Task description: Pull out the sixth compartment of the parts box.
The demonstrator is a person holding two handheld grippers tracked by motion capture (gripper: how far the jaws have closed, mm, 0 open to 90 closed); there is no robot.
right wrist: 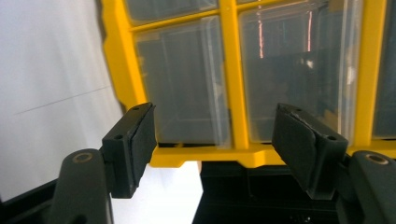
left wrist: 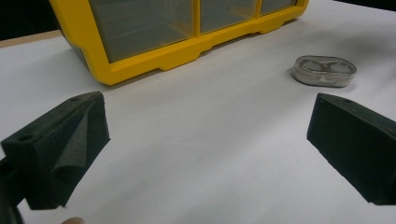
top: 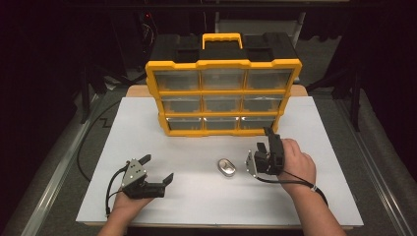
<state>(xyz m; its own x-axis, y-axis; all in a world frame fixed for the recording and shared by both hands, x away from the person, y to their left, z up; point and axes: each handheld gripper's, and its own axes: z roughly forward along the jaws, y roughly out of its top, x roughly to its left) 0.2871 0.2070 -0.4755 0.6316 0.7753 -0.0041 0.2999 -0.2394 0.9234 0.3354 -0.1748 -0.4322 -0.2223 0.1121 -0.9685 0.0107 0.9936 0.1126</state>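
The left gripper (top: 158,169) rests near the table's (top: 324,196) front edge, jaws wide, nothing between; the right gripper (top: 264,140), jaws parted and clasping nothing, faces the yellow drawer cabinet (top: 223,93); bare white surface surrounds the small metal tin (top: 226,167) between them.

The organizer (top: 223,93) looks like glossy yellow plastic with clear, smooth plastic drawer fronts that catch reflections. The small oval case (top: 226,167) appears shiny and transparent. The bench (top: 206,196) carries a matt white, paper-like surface. The left claw (left wrist: 205,149) has rough, matt black foam pads.
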